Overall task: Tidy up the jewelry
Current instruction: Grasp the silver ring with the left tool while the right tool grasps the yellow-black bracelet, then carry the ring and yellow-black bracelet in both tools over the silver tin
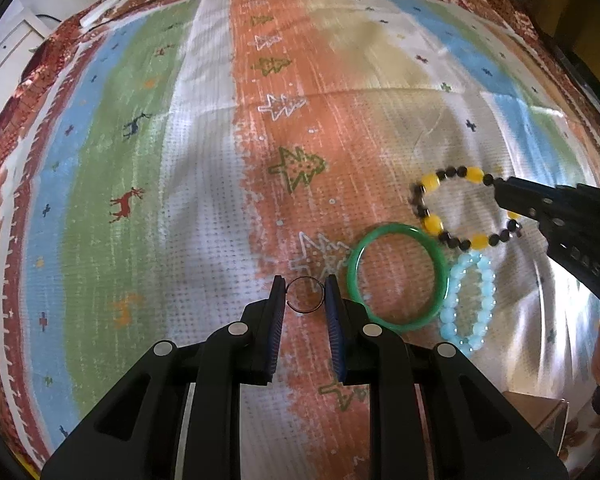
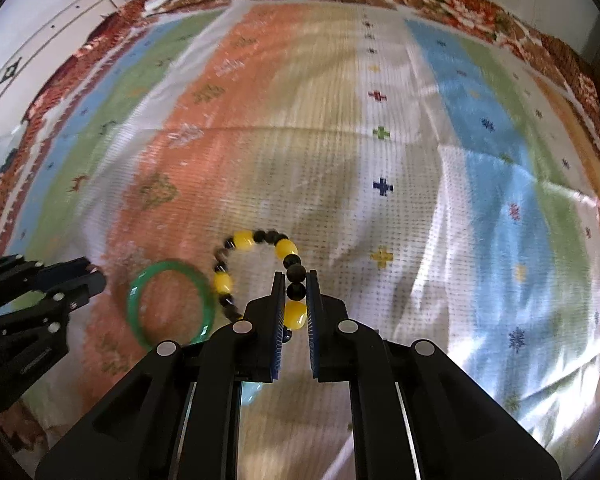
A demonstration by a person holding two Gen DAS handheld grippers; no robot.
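Altogether three bracelets (image 1: 396, 278), one thin ring (image 1: 305, 295).

You had the thin wire ring (image 1: 305, 295) pinched left of the green bangle (image 1: 398, 277), which lay flat. The pale blue bead bracelet (image 1: 466, 300) touched its right side. The yellow-and-black bead bracelet (image 2: 256, 276) hung clamped beyond it.

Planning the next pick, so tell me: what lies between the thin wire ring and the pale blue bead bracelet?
The green bangle lies between the wire ring and the blue bracelet, seen in the left wrist view.
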